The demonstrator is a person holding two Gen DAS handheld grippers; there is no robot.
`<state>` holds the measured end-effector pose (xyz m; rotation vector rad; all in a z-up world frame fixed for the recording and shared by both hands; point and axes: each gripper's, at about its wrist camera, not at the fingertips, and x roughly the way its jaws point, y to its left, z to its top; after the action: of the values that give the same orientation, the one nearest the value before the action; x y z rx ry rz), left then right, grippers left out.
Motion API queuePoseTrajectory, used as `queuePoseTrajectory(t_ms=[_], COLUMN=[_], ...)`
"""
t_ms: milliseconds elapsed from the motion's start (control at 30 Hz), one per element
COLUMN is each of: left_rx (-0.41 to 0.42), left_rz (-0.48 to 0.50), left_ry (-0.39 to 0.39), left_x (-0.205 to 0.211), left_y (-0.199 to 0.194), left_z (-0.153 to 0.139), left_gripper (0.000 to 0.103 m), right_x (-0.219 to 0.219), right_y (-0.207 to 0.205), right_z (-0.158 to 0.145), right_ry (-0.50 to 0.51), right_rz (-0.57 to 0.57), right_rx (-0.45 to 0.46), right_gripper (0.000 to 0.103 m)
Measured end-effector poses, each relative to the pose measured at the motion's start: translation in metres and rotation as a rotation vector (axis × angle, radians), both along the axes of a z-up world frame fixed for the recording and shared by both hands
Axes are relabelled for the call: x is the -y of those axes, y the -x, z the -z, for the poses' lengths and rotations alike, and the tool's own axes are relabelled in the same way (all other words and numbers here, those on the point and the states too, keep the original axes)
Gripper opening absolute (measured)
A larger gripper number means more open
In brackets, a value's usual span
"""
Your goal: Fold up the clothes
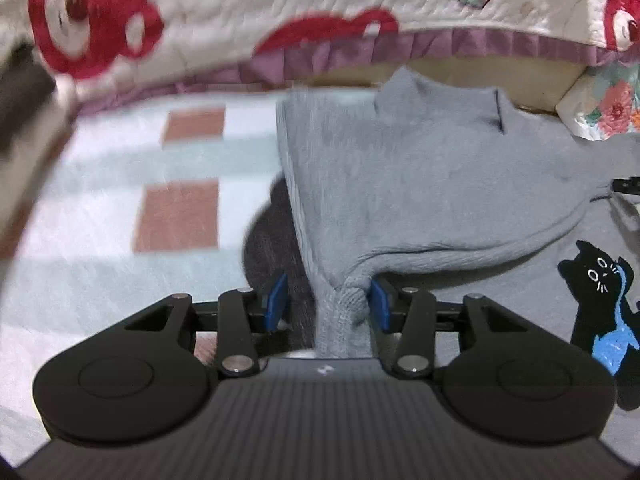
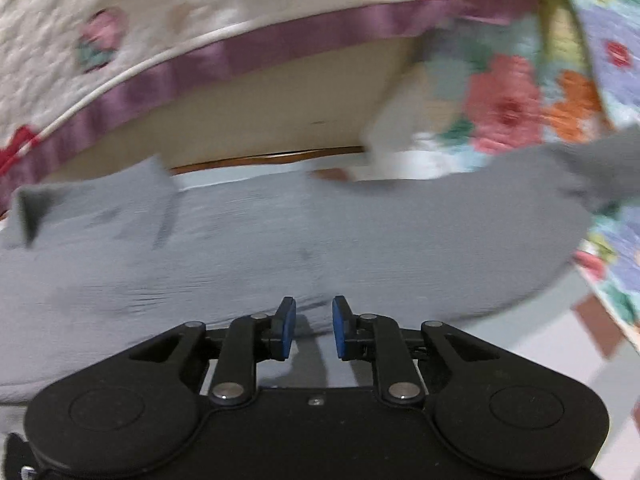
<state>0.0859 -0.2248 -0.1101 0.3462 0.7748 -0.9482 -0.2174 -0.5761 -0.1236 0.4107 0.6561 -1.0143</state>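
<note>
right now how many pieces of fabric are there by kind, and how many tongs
grey sweatshirt: 1
bear-print quilt: 1
floral cloth: 1
checked sheet: 1
tongs: 2, left tongs and right tongs
total: 6
</note>
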Motion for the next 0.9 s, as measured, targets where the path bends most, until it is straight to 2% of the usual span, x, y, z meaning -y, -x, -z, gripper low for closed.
queuePoseTrajectory(t_ms=[67,133,200,233,333,400,533,633,733,900], left_rx=[0.06,0.064,0.04,0.024,-0.086,-0.111,-0.095,-0.125,-0.141,-0.163], left_rz=[0.029,0.059,0.094,0.116,0.217,0.311,0.513,0.623,0.693,0.757], left_ry=[0.024,0.07,0.094,0.094,0.087,0.085,0.112,0.13,0.138,0.13], left_x=[0.002,0.004,0.015,0.024,0.073,0.114,0.206,0.275,0.315,0.354], left_y=[0.014,0.025,0.036,0.043,0.065,0.089,0.146,0.183,0.216,0.248], left_z=[-0.016,-0.027,-0.029,-0.028,-0.027,-0.027,-0.029,-0.018,-0.003,0.016], left_gripper=[0.044,0.046,0.047,0.047,0.047,0.048,0.049,0.049,0.049,0.049], right_x=[0.011,0.025,0.042,0.051,0.074,0.083,0.106,0.126,0.144,0.166], right_y=[0.033,0.068,0.103,0.119,0.151,0.162,0.181,0.191,0.194,0.191], right_z=[-0.004,-0.007,-0.006,-0.003,0.009,0.013,0.016,0.022,0.028,0.033], right_ry=[-0.003,-0.035,-0.091,-0.141,-0.273,-0.296,-0.289,-0.308,-0.338,-0.367], right_rz=[0.062,0.105,0.144,0.16,0.157,0.148,0.198,0.247,0.283,0.345], right_rx=[0.041,0.109,0.184,0.22,0.267,0.283,0.366,0.414,0.461,0.498], right_gripper=[0.021,0.028,0.029,0.033,0.036,0.038,0.05,0.05,0.05,0.05])
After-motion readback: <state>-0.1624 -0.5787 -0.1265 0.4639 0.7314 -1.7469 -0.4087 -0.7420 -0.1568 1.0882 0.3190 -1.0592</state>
